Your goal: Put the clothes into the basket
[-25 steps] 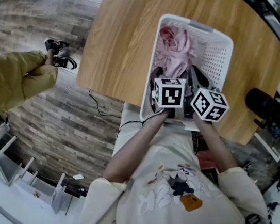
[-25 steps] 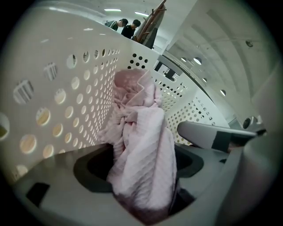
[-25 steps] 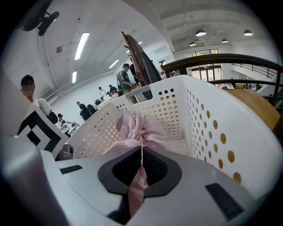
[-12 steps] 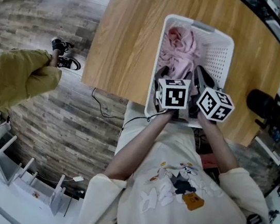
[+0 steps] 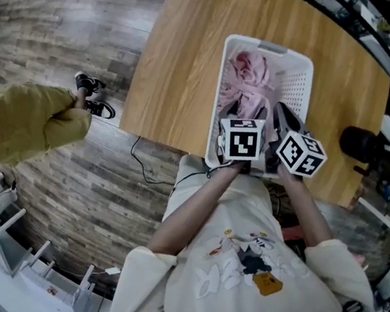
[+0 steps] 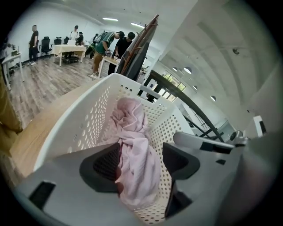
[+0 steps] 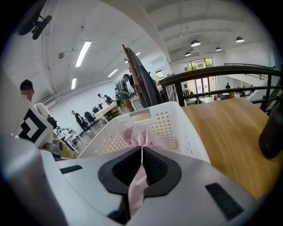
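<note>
A white perforated basket stands on the wooden table with a pink garment bunched inside it. Both grippers hover over the basket's near end, their marker cubes side by side. In the left gripper view, my left gripper has its jaws wide apart and closing, with the pink garment hanging between them; it brushes the left pad and stays clear of the other. My right gripper is shut on a thin fold of the pink garment, which trails down below the pads.
The round wooden table ends just short of my body. A person in olive clothing stands on the plank floor at the left. A black object sits at the table's right edge. Several people stand far back in the room.
Both grippers have stayed over the near end of the basket, shifting only slightly. The pink garment lies much as before.
</note>
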Tool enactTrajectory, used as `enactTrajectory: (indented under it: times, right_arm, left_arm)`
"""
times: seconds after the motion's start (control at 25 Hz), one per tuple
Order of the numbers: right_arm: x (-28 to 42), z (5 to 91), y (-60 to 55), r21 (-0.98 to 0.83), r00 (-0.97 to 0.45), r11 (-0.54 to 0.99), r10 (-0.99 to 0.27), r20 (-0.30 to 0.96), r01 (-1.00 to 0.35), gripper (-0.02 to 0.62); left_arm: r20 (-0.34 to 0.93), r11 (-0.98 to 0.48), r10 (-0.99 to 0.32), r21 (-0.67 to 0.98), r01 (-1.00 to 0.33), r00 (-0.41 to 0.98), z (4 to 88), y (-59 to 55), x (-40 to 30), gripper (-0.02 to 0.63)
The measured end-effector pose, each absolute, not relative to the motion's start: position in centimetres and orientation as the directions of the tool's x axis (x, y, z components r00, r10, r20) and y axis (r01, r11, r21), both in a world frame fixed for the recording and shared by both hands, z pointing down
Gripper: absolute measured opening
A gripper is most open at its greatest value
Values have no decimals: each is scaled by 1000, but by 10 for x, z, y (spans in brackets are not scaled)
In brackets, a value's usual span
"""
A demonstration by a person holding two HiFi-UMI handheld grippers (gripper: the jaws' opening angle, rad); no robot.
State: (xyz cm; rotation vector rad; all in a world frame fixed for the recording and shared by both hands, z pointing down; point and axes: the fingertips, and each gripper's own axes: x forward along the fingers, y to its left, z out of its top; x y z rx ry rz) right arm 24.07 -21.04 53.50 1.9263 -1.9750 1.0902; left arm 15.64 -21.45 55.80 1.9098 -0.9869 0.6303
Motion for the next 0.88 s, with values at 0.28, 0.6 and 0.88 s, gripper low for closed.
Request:
enactTrajectory:
  times: [0.28,0.6,0.88]
  right_arm:
    - [235,516,-200,-378,-130,-109,-823,553,-919,25]
    - [230,495,-186,-366,-109,-108,-844,524,-925,25]
    - [222,480,-175,-363,-87,-114,-865,495,-925,25]
  left_arm:
    - [715,-358,-376,474,-805,589,542,-199,152,246]
    - [686,-386,-403,473,-792,606,513,-189,145,108]
    - [683,-417,-401,457,-785,611,501,-175,134,0]
